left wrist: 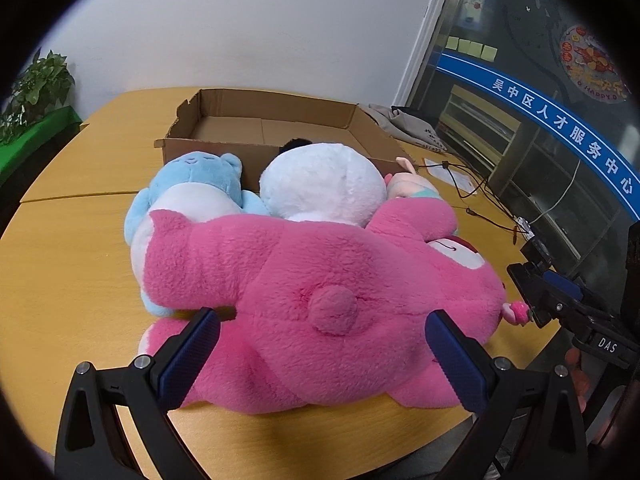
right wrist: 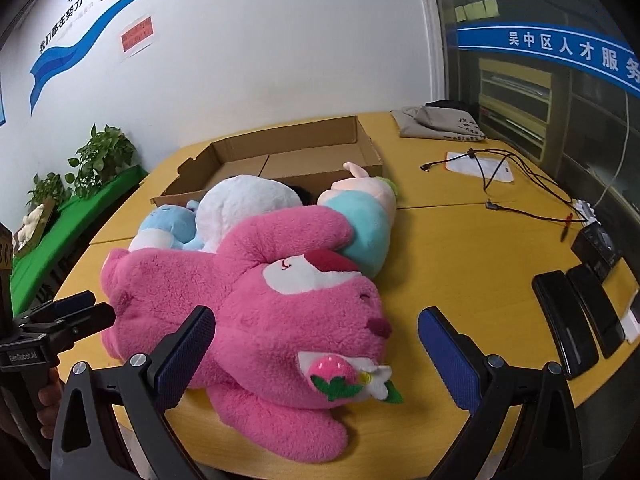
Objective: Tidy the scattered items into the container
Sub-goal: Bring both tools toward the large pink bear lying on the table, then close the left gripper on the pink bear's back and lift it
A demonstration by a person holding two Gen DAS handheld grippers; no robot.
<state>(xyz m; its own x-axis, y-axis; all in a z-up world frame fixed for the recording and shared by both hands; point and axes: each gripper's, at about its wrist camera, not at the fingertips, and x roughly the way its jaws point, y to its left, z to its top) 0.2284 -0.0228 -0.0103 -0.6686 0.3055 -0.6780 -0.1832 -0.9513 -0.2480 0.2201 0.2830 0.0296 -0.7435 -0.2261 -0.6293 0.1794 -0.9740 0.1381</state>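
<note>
**Plush toys heaped before an open box on a yellow table**

A yellow wooden table (right wrist: 460, 248) stands by a white wall with blue Chinese lettering. The pink bear (left wrist: 320, 288) lies on its side directly ahead of both tongs, nearest of the pile. The left gripper (left wrist: 322, 344) is spread wide, its pads flanking the bear's rear without gripping. The right gripper (right wrist: 316, 344) is equally wide at the bear's head; it reads "DAS" from the left view. Beyond lie a blue plush (left wrist: 188, 188), a white plush (left wrist: 324, 180) and a pastel doll (right wrist: 364, 216), then the cardboard box (right wrist: 288, 152). A blue glass banner reads "吴中区人才服务中心".
</note>
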